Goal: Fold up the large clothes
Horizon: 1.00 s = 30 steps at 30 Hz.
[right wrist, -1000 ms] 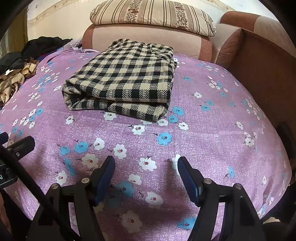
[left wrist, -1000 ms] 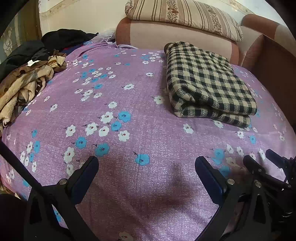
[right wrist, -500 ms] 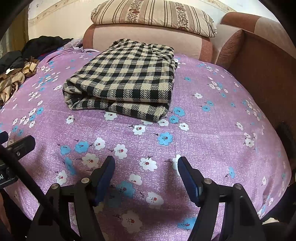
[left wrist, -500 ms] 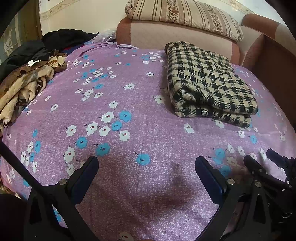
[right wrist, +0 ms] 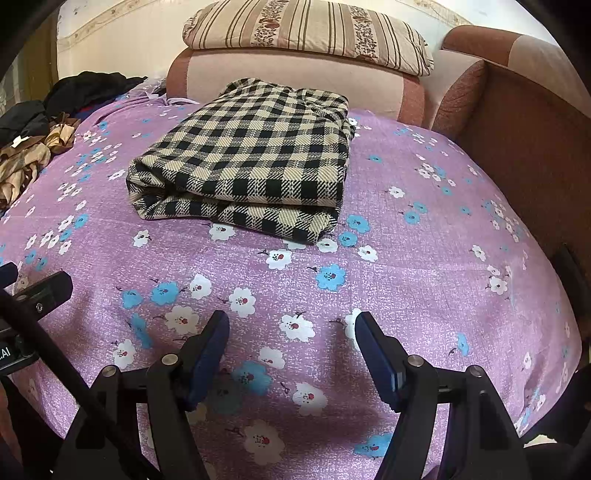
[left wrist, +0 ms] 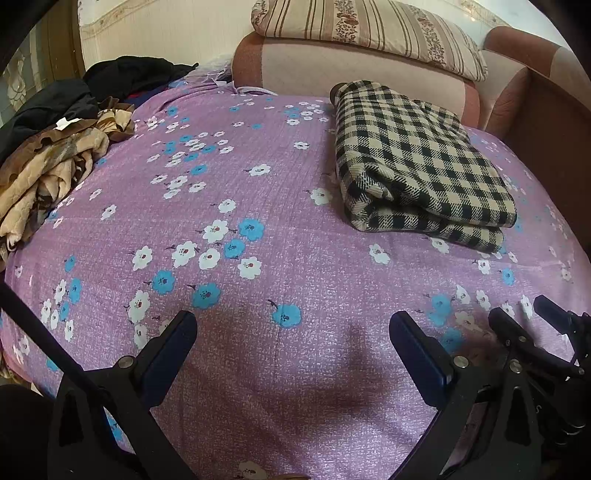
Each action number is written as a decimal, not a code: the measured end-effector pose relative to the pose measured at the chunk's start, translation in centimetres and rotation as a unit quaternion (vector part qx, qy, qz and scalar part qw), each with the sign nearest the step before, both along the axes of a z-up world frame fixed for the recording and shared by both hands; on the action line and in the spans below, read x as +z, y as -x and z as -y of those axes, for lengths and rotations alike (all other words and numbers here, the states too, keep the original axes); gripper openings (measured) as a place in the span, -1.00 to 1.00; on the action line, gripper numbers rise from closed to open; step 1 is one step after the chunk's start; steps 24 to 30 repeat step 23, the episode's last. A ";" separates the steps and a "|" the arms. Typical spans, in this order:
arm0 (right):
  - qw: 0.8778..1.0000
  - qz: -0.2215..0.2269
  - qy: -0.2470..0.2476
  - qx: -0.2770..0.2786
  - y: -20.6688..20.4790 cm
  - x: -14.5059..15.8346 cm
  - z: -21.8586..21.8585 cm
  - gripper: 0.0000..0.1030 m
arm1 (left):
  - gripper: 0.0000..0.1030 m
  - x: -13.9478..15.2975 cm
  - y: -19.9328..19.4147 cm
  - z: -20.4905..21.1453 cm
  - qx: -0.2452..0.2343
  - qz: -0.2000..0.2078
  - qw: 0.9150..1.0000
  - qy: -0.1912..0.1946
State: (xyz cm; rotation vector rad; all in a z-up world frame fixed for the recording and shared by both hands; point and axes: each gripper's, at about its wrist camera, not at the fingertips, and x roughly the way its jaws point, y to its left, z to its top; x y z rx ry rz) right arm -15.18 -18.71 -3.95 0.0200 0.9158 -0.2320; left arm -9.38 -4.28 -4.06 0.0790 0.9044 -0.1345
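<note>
A black-and-beige checked garment [left wrist: 417, 166] [right wrist: 255, 162] lies folded into a thick rectangle on the purple flowered bedsheet [left wrist: 240, 192] [right wrist: 424, 251], towards the headboard. My left gripper [left wrist: 291, 325] hovers open over the sheet near the front edge, well short and to the left of the garment. My right gripper [right wrist: 291, 325] is open too, in front of the garment with bare sheet between them. Neither holds anything. The right gripper's tips [left wrist: 532, 317] show at the left wrist view's right edge.
A heap of beige, brown and black clothes [left wrist: 55, 158] [right wrist: 26, 155] lies at the bed's left side. A striped pillow [left wrist: 365, 33] [right wrist: 306, 33] rests on the pink headboard [right wrist: 288, 74]. A brown wooden side panel [right wrist: 528, 147] borders the right.
Almost nothing: both views drift very slightly, the garment sitting marginally lower in frame. Both grippers stay open and empty.
</note>
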 end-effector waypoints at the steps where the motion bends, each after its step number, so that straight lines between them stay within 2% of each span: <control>1: 1.000 0.000 0.000 0.000 0.0 0.0 0.0 0.46 | 1.00 0.0 0.0 0.0 0.000 0.000 1.000 -0.001; 30: 1.000 0.000 0.002 0.003 -0.1 0.2 -0.4 0.47 | 1.00 -0.1 0.3 0.4 -0.005 0.009 1.000 -0.001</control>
